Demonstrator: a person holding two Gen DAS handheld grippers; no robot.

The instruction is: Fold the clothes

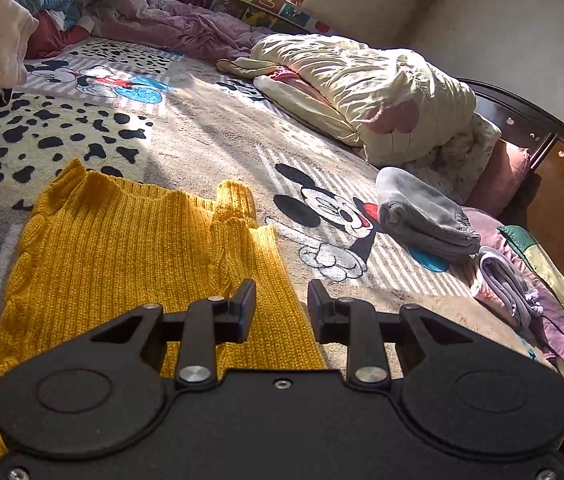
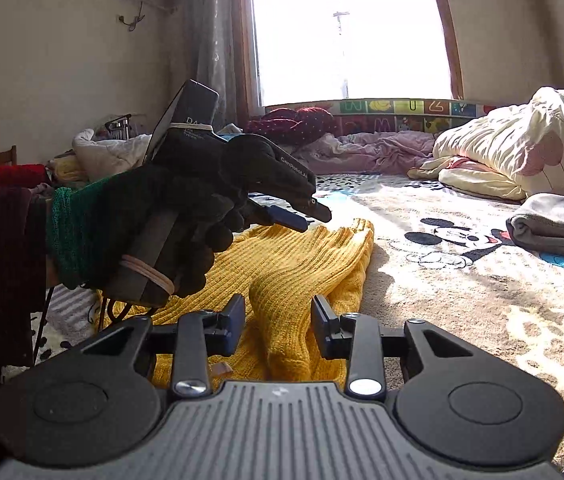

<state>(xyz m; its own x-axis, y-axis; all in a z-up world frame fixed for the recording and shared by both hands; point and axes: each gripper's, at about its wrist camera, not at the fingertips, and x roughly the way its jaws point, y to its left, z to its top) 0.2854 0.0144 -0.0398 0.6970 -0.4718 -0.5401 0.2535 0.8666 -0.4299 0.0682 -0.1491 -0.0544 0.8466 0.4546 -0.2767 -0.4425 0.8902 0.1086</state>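
Note:
A yellow knitted sweater (image 1: 130,240) lies spread on the cartoon-print bed cover (image 1: 210,136), its sleeve folded in over the body. My left gripper (image 1: 282,310) hovers open just above the sweater's right edge, nothing between its fingers. In the right wrist view the same sweater (image 2: 293,280) lies bunched ahead, with one thick fold running toward me. My right gripper (image 2: 278,326) is open over that fold's near end. The left gripper (image 2: 301,210) shows there too, held by a gloved hand (image 2: 186,216) above the sweater.
A folded grey garment (image 1: 421,212) and a small folded lilac one (image 1: 505,284) lie at the right. A cream duvet (image 1: 369,84) is heaped behind them. A pile of clothes (image 1: 10,20) sits at the far left. A window (image 2: 349,32) is beyond the bed.

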